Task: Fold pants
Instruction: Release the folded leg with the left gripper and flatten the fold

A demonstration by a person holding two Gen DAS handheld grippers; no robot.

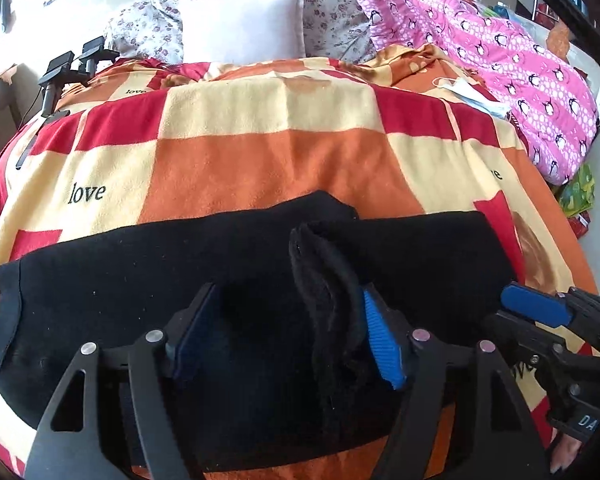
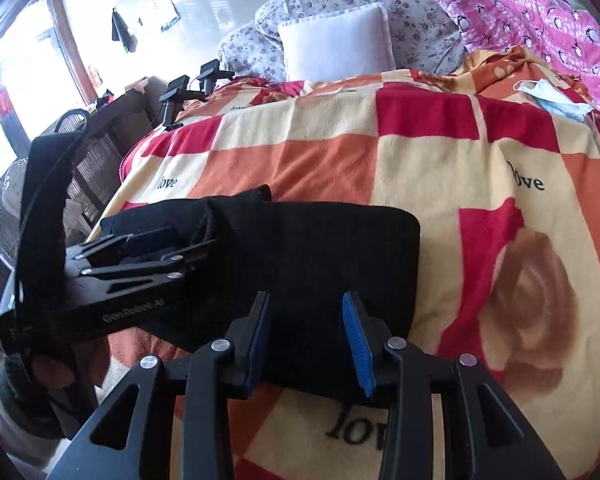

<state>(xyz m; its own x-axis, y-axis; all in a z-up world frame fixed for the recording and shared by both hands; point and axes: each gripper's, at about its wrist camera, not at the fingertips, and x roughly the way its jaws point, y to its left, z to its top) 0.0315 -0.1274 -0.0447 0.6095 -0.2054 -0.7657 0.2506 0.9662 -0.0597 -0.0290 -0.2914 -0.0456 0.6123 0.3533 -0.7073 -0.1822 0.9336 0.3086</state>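
Black pants (image 1: 148,280) lie folded in a wide band across the checked blanket, also in the right wrist view (image 2: 324,248). My left gripper (image 1: 288,312) is open low over the pants; a raised fold of black cloth (image 1: 324,280) stands against its right blue pad (image 1: 380,340). It shows from the side in the right wrist view (image 2: 168,240). My right gripper (image 2: 306,332) is open over the near right edge of the pants, holding nothing. It shows at the right in the left wrist view (image 1: 536,308).
The red, orange and cream checked blanket (image 1: 260,152) covers the bed. A white pillow (image 1: 240,28) and floral bedding lie at the head. A pink penguin quilt (image 1: 520,76) and a face mask (image 1: 472,96) lie right. A black camera stand (image 1: 68,68) stands left.
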